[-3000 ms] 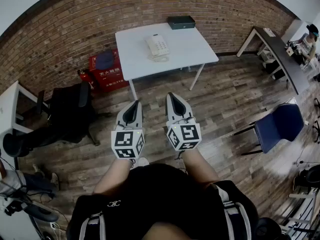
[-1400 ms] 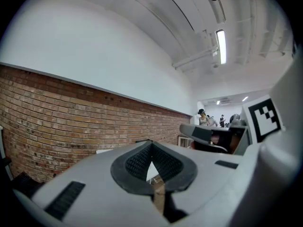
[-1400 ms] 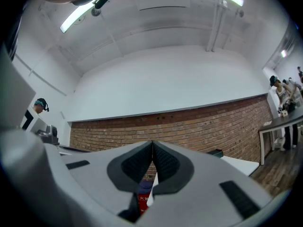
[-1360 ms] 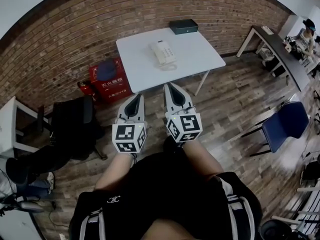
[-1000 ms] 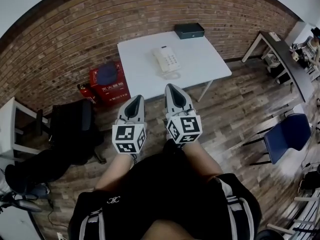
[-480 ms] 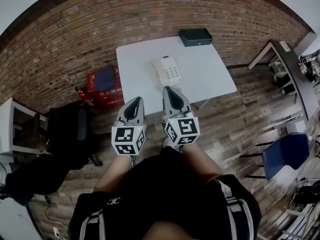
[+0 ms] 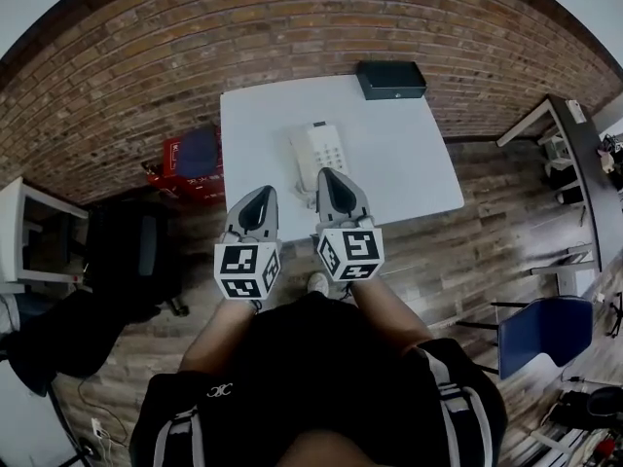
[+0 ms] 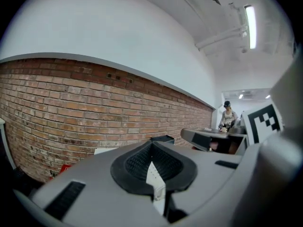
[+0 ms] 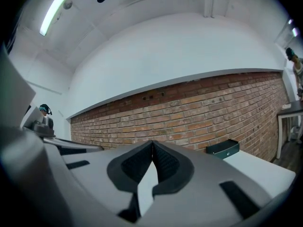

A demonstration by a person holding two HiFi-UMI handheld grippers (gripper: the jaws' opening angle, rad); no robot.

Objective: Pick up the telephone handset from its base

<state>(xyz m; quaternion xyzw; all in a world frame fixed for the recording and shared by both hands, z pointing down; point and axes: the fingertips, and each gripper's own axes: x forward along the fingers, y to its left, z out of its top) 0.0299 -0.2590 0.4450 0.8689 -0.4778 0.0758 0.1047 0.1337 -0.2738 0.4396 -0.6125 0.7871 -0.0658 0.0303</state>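
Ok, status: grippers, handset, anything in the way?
Left hand-held gripper and right hand-held gripper both shut, empty. Handset on its base, untouched, on white table. Nothing between; dark box at far edge.

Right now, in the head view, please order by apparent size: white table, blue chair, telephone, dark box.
1. White table
2. Blue chair
3. Telephone and dark box: nearly alike; the box lies farther away, so I do not rank them.

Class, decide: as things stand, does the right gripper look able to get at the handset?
Probably yes: the right gripper points towards the handset, and nothing on the table stands between them, though its jaws are shut and must open first.
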